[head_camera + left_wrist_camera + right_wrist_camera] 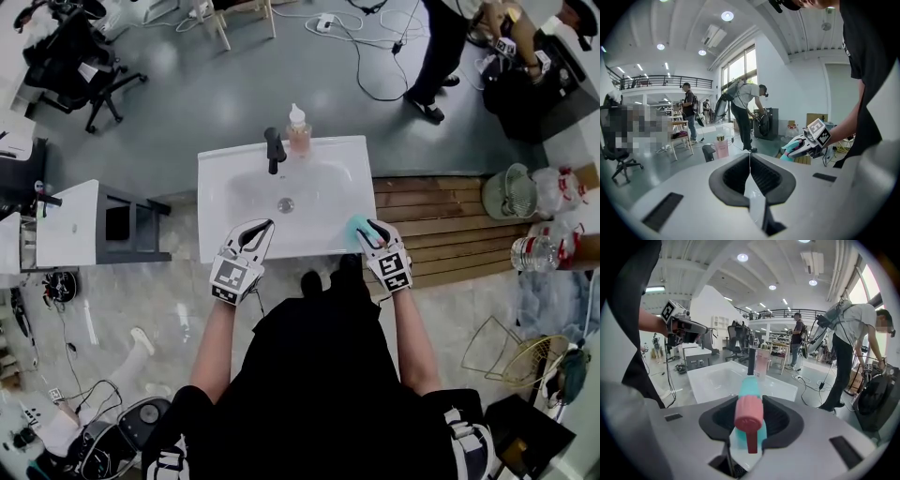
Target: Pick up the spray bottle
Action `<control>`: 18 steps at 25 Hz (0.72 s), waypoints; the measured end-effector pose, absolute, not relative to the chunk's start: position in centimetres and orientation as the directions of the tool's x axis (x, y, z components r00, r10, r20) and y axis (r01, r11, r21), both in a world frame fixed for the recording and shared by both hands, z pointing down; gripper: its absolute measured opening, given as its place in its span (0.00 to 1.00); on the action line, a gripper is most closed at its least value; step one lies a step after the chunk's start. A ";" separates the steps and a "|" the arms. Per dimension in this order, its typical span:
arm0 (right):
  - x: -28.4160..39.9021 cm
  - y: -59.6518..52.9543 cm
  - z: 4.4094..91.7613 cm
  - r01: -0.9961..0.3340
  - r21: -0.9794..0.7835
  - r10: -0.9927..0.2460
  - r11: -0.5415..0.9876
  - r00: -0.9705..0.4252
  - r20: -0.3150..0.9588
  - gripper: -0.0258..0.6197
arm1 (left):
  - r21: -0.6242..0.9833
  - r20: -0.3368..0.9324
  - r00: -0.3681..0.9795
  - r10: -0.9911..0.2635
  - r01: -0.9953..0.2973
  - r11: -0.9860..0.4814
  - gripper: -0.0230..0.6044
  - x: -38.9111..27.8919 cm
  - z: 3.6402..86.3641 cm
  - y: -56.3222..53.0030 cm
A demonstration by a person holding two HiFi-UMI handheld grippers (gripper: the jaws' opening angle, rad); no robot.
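My right gripper (751, 404) clamped the spray bottle (750, 389), lengthwise along its 2 jaws (left gripper (750, 159) closed, empty).

White sink (214, 183) standing on grey floor (187, 94). Black faucet (274, 150) and pink soap bottle (298, 131) sitting side by side on back rim.

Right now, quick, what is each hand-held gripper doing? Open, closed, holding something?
Left hand-held gripper: closed, empty.
Right hand-held gripper: closed on the spray bottle.
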State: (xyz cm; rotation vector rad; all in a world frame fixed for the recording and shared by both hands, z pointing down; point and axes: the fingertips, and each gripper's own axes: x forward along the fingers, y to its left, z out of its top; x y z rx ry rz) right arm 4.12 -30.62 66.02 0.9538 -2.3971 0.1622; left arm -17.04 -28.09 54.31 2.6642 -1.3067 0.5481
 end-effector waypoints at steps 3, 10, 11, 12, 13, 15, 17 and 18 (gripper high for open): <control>4.0 -30.5 65.3 -0.667 0.099 -0.608 0.739 -0.595 0.526 0.28 | -0.045 0.372 0.571 -0.732 -0.776 -0.629 0.07 -16.9 54.5 -27.7; 3.6 -30.6 63.6 -0.660 0.131 -0.624 0.739 -0.599 0.503 0.28 | -0.033 0.368 0.580 -0.727 -0.773 -0.634 0.07 -17.2 54.8 -26.9; 3.7 -30.7 63.2 -0.663 0.132 -0.628 0.737 -0.599 0.497 0.28 | -0.031 0.367 0.580 -0.727 -0.774 -0.633 0.07 -17.3 54.8 -26.8; 3.7 -30.8 62.9 -0.666 0.134 -0.633 0.734 -0.599 0.491 0.28 | -0.029 0.366 0.580 -0.728 -0.775 -0.632 0.07 -17.5 54.9 -26.7; 3.7 -30.8 62.4 -0.667 0.137 -0.636 0.732 -0.598 0.487 0.28 | -0.028 0.365 0.579 -0.729 -0.776 -0.630 0.07 -17.6 54.9 -26.7; 3.8 -30.9 61.6 -0.667 0.146 -0.640 0.731 -0.594 0.487 0.28 | -0.031 0.364 0.576 -0.731 -0.778 -0.628 0.07 -17.8 54.9 -26.4; 4.0 -31.0 60.9 -0.668 0.150 -0.641 0.729 -0.589 0.492 0.27 | -0.032 0.365 0.574 -0.733 -0.779 -0.626 0.07 -18.1 55.0 -26.3; 4.0 -31.1 60.6 -0.667 0.151 -0.641 0.729 -0.589 0.492 0.27 | -0.031 0.364 0.573 -0.734 -0.780 -0.625 0.07 -18.2 55.0 -26.2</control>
